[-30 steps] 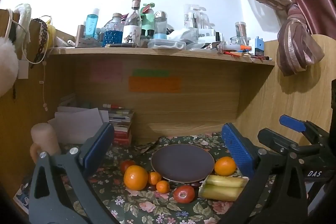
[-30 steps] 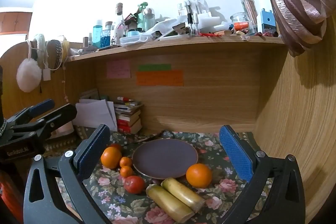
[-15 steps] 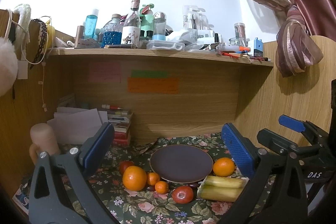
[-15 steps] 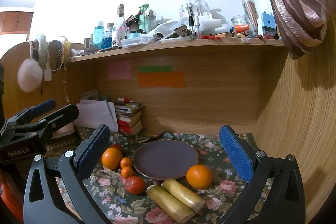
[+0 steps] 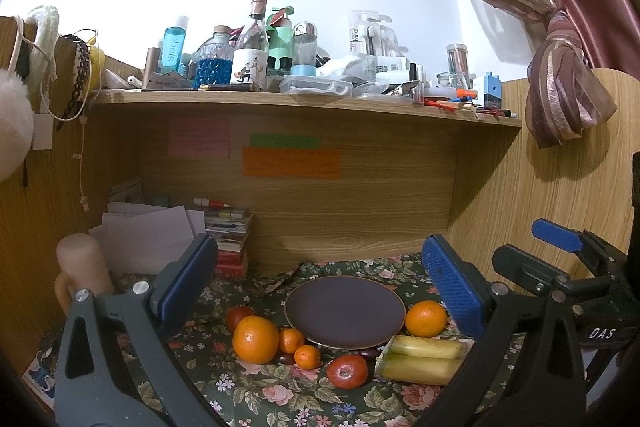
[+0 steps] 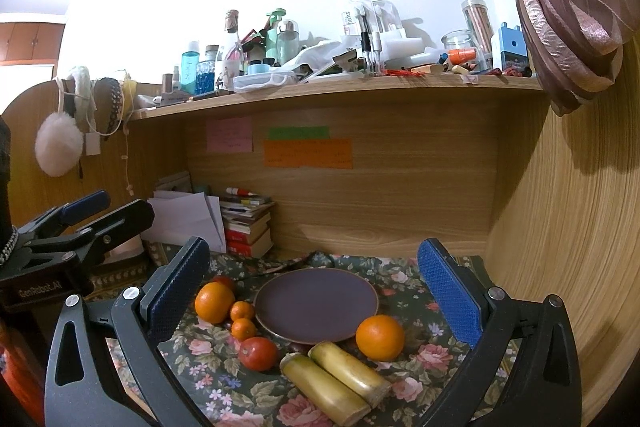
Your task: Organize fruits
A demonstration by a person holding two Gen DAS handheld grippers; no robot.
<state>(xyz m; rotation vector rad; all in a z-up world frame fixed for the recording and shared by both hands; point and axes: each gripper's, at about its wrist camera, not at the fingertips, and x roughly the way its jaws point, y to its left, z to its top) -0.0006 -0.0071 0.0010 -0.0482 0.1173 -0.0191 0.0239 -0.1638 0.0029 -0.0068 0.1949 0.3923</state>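
Observation:
A dark round plate point(image 5: 345, 311) point(image 6: 316, 305) lies bare on a floral cloth. Left of it sit a large orange point(image 5: 255, 339) point(image 6: 214, 302), two small tangerines point(image 5: 307, 356) point(image 6: 242, 311) and a red fruit behind point(image 5: 239, 315). A red tomato point(image 5: 347, 371) point(image 6: 258, 353) and two yellow banana pieces point(image 5: 420, 359) point(image 6: 340, 379) lie in front. Another orange point(image 5: 425, 318) point(image 6: 380, 337) sits right of the plate. My left gripper point(image 5: 320, 287) and right gripper point(image 6: 316, 291) are both open and empty, held back above the fruit.
A wooden back wall with sticky notes point(image 5: 291, 163) stands behind. A stack of books and papers point(image 5: 228, 239) and a beige mug point(image 5: 82, 275) are at the left. A cluttered shelf point(image 5: 304, 99) hangs overhead. A wooden side panel point(image 6: 568, 227) closes the right.
Both views have shifted only slightly; the fruit and plate have not moved. Both grippers stay open.

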